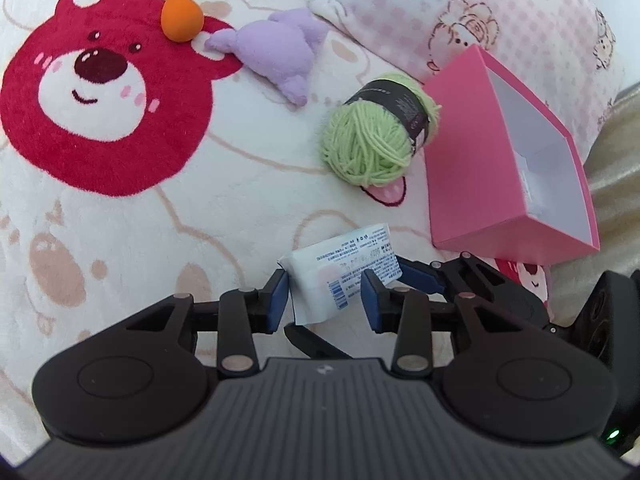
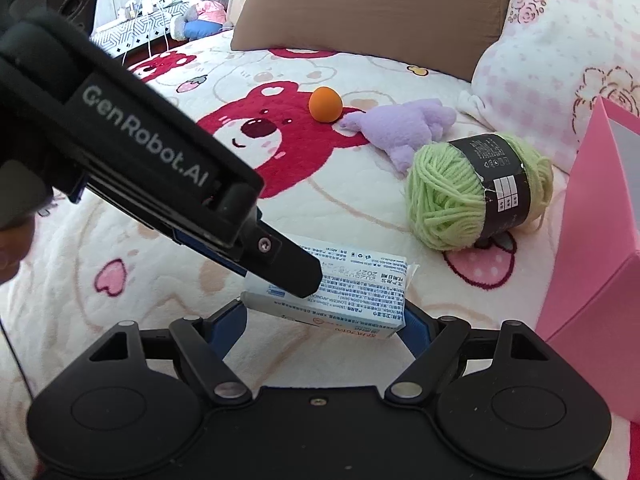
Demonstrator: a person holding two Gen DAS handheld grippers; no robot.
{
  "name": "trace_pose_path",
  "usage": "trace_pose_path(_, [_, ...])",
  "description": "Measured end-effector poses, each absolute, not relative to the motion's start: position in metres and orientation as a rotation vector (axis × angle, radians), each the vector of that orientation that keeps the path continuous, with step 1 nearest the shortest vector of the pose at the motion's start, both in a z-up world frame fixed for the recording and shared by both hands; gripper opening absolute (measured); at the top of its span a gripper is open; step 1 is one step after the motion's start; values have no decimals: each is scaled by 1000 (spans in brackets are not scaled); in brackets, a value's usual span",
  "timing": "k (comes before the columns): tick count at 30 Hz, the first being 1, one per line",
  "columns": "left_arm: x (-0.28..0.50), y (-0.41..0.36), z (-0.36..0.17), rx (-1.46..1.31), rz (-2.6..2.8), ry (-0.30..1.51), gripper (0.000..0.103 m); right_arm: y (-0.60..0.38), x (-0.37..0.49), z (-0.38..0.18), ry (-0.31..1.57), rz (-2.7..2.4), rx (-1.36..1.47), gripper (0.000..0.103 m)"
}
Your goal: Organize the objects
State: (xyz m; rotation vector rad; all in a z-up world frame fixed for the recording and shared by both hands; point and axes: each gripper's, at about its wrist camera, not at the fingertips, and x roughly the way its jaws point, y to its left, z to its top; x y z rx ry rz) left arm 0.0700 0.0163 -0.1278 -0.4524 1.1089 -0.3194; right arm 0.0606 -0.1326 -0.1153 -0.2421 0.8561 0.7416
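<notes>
A white tissue pack [image 1: 340,276] [image 2: 340,292] lies on the bear-print blanket. My left gripper [image 1: 326,298] has its blue pads on either side of the pack, and its finger [image 2: 288,268] crosses over the pack in the right wrist view. My right gripper [image 2: 326,320] also has its pads at both ends of the pack; it shows behind the pack in the left wrist view [image 1: 420,276]. A green yarn ball [image 1: 376,132] [image 2: 476,192], a purple plush [image 1: 276,48] [image 2: 404,128] and an orange ball [image 1: 182,18] [image 2: 325,104] lie farther off. An open pink box [image 1: 472,176] [image 2: 596,264] is at the right.
A pink checked pillow [image 1: 460,12] [image 2: 560,48] and a brown pillow [image 2: 360,12] lie behind the objects. A grey stuffed toy [image 2: 208,8] sits on a far shelf at the back left.
</notes>
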Motion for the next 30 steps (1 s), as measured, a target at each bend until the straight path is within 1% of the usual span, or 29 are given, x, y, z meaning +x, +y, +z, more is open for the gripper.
trace_pose_path(2, [68,15,-124,-433,-314,1115,40,-138,63,-108,903,751,-148,85])
trace_pose_path(5, [65,14,-117,-406,-322,1134,40,-144,63,-100,919,755,-79,85])
trace_pose_path(16, [45,3,-86,-375,-392,1138,41,-145,35,-67,852,685,-161,85])
trace_pose_path(21, [37,-4,-70,-330,-410,1148,44,-149,23,-46,892,665,-143,85])
trace_pose_path(30, [20,-13,-36,-319,-492,1130,44,-162,15,-16,942,620,-139,85])
